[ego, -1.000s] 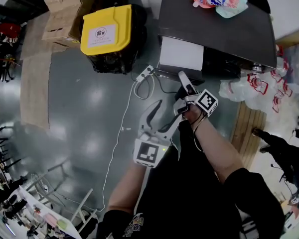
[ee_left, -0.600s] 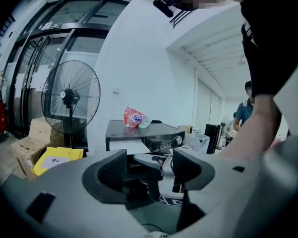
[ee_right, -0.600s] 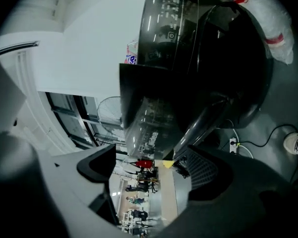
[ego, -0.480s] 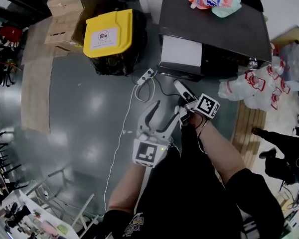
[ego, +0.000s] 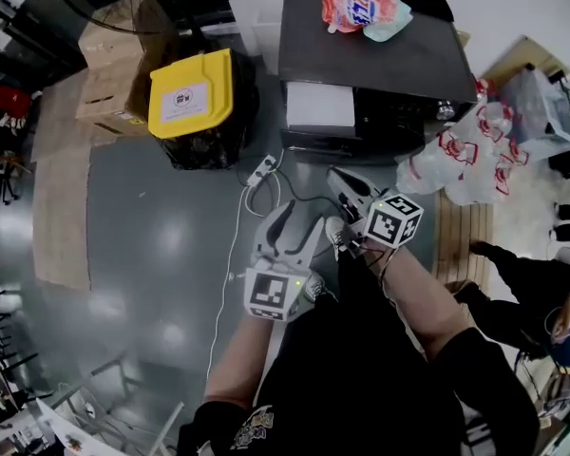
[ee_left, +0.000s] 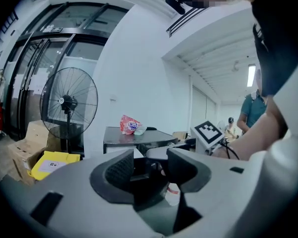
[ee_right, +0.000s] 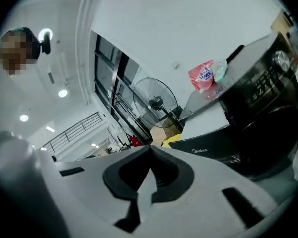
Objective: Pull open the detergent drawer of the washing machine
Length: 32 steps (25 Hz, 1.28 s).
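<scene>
My right gripper has changed the most. A second ago its fingers were wide apart. Now they are shut tight on each other with nothing between them. The gripper has also rolled over, so its marker cube shows a different side, and it sits higher than before.

My left gripper has only crept up a little. Its fingers were spread as wide as they go, and now they are closing. There is still a gap between them and nothing in it.

The washing machine looks a bit farther off in the head view than it did. The red and white detergent bag lies on its top as before. The detergent drawer is the white part at the top left of the machine's front. I cannot tell if it is pulled out at all. Both grippers point toward the machine, but neither one touches the drawer. The right one is nearer to it.

The yellow-lidded bin stands on the floor left of the machine, same as before.
</scene>
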Tool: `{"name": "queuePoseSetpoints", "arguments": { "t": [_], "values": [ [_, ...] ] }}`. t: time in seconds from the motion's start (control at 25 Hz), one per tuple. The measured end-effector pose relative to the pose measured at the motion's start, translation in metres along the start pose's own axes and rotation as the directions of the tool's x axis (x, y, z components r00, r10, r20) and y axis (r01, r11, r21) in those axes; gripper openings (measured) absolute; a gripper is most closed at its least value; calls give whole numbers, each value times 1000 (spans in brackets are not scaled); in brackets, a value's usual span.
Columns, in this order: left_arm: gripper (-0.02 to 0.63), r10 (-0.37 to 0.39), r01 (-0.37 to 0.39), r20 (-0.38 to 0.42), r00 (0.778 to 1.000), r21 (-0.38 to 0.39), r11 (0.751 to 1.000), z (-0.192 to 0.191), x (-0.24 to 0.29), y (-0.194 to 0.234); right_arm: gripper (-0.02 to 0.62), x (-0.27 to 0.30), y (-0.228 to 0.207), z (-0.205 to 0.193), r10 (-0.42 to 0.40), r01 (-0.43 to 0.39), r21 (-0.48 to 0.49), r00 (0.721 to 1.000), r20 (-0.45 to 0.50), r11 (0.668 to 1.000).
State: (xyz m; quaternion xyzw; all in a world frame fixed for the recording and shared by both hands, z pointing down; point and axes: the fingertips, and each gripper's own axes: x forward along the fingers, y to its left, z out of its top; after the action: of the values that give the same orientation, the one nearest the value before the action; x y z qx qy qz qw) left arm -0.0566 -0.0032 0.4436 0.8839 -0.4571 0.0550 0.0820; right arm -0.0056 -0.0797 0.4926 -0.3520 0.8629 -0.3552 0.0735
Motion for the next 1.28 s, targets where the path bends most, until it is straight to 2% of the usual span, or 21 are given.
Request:
{"name": "queuePoseSetpoints", "arguments": {
  "t": [0.16,0.32,0.44,0.68,0.84,1.28],
  "values": [
    [137,-4,4,5,1000,-5,1000,1,-10,-9,0,-20,32,2,5,-9,-151,999,-32,988],
    [52,8,-8,-6,1000,-14,1000,-3,-15,-19,2,-41,53,9,19,-28,-259,999,-38,965],
    [28,9,-9,-24,1000,-22,1000,-5,-16,-29,3,-57,66,17,27,-40,-333,999,-44,942],
    [21,-1,-1,-61,998,-31,1000,-2,-1,-51,3,-81,76,35,16,-51,-481,997,-75,875],
    [21,-4,2,-58,998,-33,999,8,11,-67,3,-98,75,44,16,-51,-509,997,-73,859],
    [21,-5,5,-55,998,-8,1000,21,25,-85,3,-118,67,45,18,-47,-491,998,-65,870]
  ]
}}
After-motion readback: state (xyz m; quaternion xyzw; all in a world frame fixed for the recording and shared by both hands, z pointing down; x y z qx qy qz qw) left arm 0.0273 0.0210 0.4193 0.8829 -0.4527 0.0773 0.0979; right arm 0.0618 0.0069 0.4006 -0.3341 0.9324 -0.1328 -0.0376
